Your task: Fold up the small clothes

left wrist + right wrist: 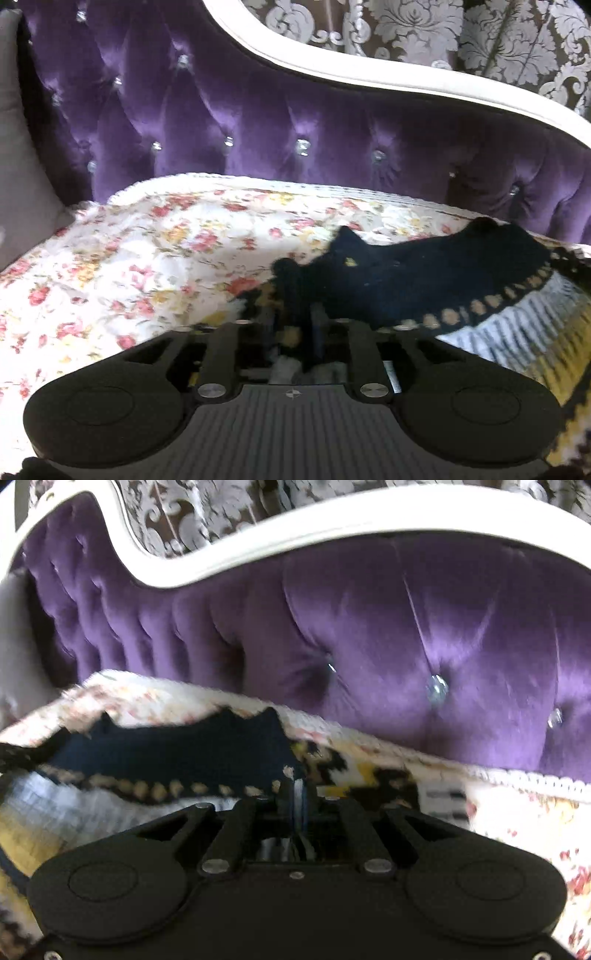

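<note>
A small knitted garment (413, 280) with a dark navy top, a row of tan dots, and white and yellow bands lies on the floral cover (147, 258). My left gripper (295, 317) is shut on its left edge. In the right wrist view the same garment (166, 753) stretches to the left, and my right gripper (297, 794) is shut on its right edge. The garment is held taut between both grippers, just above the cover.
The floral cover (517, 812) lies over a seat with a purple tufted velvet backrest (258, 122) and a white curved frame (332, 70). A grey cushion (22, 166) stands at the left. Patterned curtains (498, 40) hang behind.
</note>
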`<action>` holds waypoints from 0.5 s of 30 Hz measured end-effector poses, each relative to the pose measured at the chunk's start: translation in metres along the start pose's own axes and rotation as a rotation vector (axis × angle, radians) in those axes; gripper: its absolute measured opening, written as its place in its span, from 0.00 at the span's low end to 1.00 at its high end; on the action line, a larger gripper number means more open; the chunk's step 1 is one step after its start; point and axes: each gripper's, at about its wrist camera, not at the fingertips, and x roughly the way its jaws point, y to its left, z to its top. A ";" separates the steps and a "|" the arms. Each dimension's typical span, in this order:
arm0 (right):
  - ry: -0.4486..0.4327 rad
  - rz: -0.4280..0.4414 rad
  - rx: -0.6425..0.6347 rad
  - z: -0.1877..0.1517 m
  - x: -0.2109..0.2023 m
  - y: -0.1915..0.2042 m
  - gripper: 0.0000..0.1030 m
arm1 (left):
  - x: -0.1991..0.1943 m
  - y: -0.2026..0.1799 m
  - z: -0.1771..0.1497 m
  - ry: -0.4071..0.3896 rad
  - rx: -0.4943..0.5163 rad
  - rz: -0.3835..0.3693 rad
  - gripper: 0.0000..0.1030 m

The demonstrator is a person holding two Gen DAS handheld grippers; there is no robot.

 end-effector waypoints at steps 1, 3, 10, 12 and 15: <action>-0.022 -0.012 0.005 -0.006 0.000 -0.002 0.17 | -0.002 0.004 -0.004 -0.009 0.007 0.023 0.50; -0.039 -0.027 0.049 -0.008 -0.002 -0.007 0.21 | -0.001 0.012 -0.009 -0.031 -0.006 0.052 0.63; -0.038 -0.106 0.061 -0.004 -0.004 -0.009 0.42 | -0.018 0.025 0.007 0.029 -0.098 0.056 0.63; -0.071 -0.121 0.064 0.001 -0.019 -0.008 0.49 | -0.043 0.025 0.009 -0.001 -0.087 0.067 0.62; -0.154 -0.081 0.077 0.006 -0.057 -0.005 0.50 | -0.079 0.014 0.001 -0.029 -0.042 0.051 0.62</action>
